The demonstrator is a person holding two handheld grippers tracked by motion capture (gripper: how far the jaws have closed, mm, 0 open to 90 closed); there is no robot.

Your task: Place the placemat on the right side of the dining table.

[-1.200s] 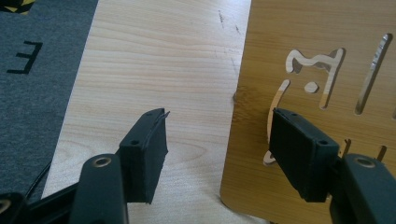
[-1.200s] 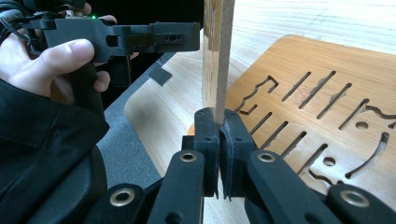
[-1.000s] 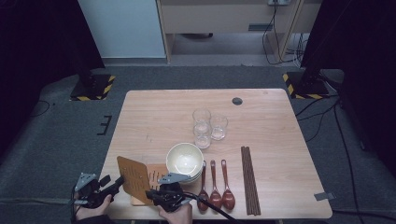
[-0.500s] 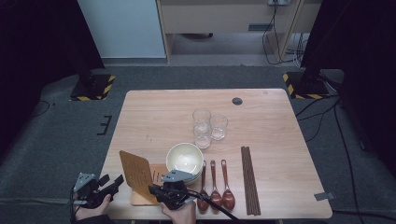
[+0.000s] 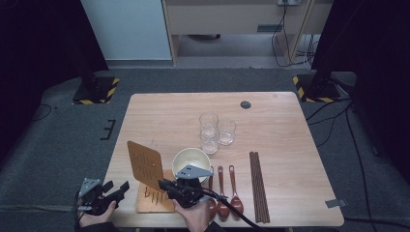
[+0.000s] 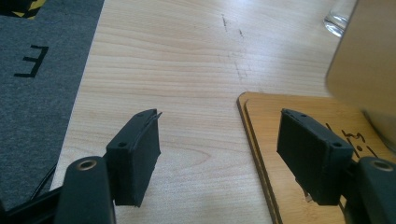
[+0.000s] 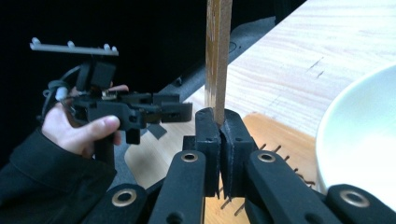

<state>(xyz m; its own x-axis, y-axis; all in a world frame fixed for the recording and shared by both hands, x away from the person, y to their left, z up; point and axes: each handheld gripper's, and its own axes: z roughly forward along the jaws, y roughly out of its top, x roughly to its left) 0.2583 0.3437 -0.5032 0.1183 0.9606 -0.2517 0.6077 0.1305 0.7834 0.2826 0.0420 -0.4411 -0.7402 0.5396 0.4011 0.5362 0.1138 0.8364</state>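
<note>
My right gripper [image 5: 163, 184] [image 7: 219, 125] is shut on the lower edge of a thin wooden board [image 5: 145, 164] [image 7: 218, 51]. It holds the board upright above a second wooden board [image 5: 151, 199] [image 6: 289, 135] that lies flat at the table's front left. A cream bowl [image 5: 191, 158] [image 7: 359, 135] sits just right of the lifted board. My left gripper [image 5: 118, 188] [image 6: 219, 144] is open at the table's front left corner. Its jaws have just been opening, with nothing between them but bare tabletop. It also shows in the right gripper view [image 7: 156, 112], in a hand.
Three drinking glasses [image 5: 212, 129] stand mid-table. Three brown spoons [image 5: 222, 188] and dark chopsticks [image 5: 257, 186] lie to the right of the bowl. A small dark disc [image 5: 245, 104] is at the back. The wooden table [image 5: 159, 116] ends at grey carpet [image 6: 37, 70] on the left.
The right gripper has risen, lifting the wooden board higher and more upright off the flat board beneath. The left gripper has stayed at the table corner.
</note>
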